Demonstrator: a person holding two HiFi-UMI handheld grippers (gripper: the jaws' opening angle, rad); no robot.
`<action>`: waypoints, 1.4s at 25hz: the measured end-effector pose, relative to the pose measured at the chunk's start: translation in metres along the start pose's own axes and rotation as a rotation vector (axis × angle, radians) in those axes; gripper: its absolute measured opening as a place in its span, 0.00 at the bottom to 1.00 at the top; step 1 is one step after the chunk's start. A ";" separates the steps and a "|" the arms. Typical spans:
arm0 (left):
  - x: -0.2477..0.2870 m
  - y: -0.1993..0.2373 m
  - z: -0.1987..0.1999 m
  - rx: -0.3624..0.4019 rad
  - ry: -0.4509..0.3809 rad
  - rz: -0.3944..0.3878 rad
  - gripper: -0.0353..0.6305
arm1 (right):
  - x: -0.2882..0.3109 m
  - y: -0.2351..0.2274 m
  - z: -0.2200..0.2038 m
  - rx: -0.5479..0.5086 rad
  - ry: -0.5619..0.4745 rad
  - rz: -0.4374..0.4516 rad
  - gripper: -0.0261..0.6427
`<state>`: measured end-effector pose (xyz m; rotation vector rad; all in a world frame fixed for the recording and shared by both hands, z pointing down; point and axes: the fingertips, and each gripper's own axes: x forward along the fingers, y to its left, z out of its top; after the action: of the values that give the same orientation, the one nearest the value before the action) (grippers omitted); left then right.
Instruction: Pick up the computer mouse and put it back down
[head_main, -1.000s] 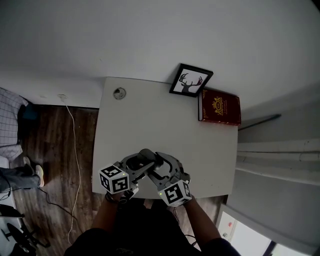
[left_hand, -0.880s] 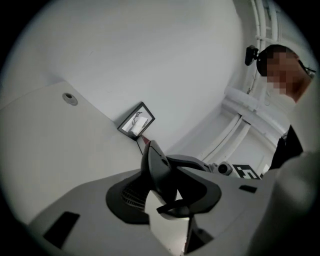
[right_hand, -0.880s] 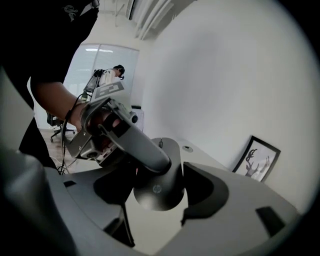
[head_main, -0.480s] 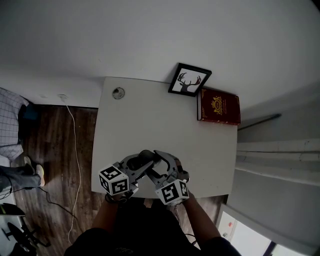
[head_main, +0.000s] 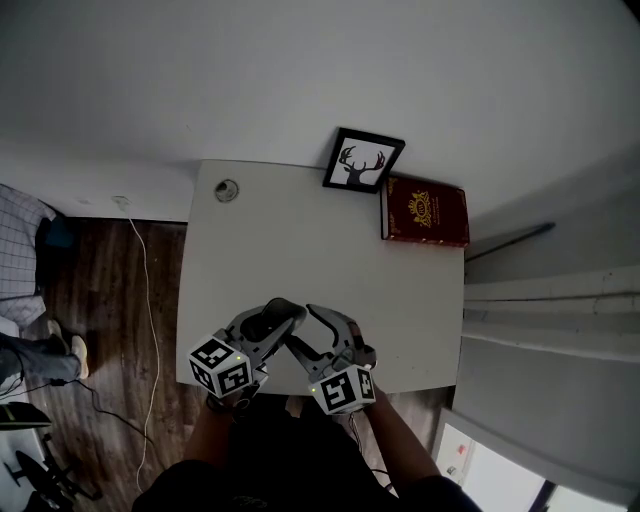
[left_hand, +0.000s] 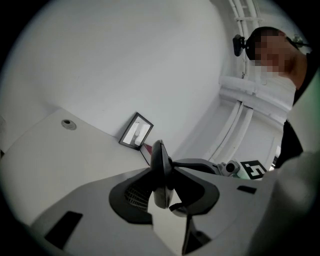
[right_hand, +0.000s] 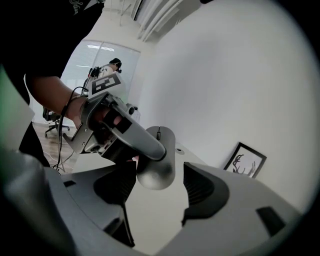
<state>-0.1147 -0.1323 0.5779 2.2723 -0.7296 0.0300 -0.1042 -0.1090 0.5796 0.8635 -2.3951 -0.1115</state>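
Observation:
The grey computer mouse (head_main: 268, 322) hangs above the near edge of the white table (head_main: 300, 230), turned on its side. My left gripper (head_main: 280, 312) is shut on it; its jaws have just been closing, and in the left gripper view the mouse (left_hand: 159, 165) stands edge-on, pinched between the pads. My right gripper (head_main: 305, 325) sits close beside it on the right, open. In the right gripper view the mouse (right_hand: 160, 170) floats between the spread jaws of my right gripper (right_hand: 159, 192), touching neither pad, with a left finger (right_hand: 135, 137) across it.
A framed deer picture (head_main: 363, 160) leans on the wall at the table's back, with a red book (head_main: 424, 211) to its right. A round cable grommet (head_main: 227, 189) sits in the far left corner. A white cable (head_main: 150, 300) trails over the wooden floor on the left.
The left gripper's jaws have drawn in on the mouse and that gripper has rolled a little. Both grippers sit slightly further left in the head view, whose framing has also shifted.

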 end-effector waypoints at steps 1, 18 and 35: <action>0.000 -0.001 0.002 0.007 -0.006 0.009 0.24 | -0.003 -0.002 -0.001 0.009 -0.001 -0.006 0.50; 0.006 -0.050 0.018 0.211 -0.121 0.265 0.24 | -0.083 -0.052 -0.018 0.319 -0.157 -0.212 0.07; 0.015 -0.127 0.008 0.364 -0.172 0.382 0.24 | -0.158 -0.058 -0.016 0.318 -0.225 -0.299 0.07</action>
<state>-0.0384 -0.0729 0.4935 2.4577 -1.3348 0.1610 0.0345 -0.0570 0.4991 1.4229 -2.5135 0.0630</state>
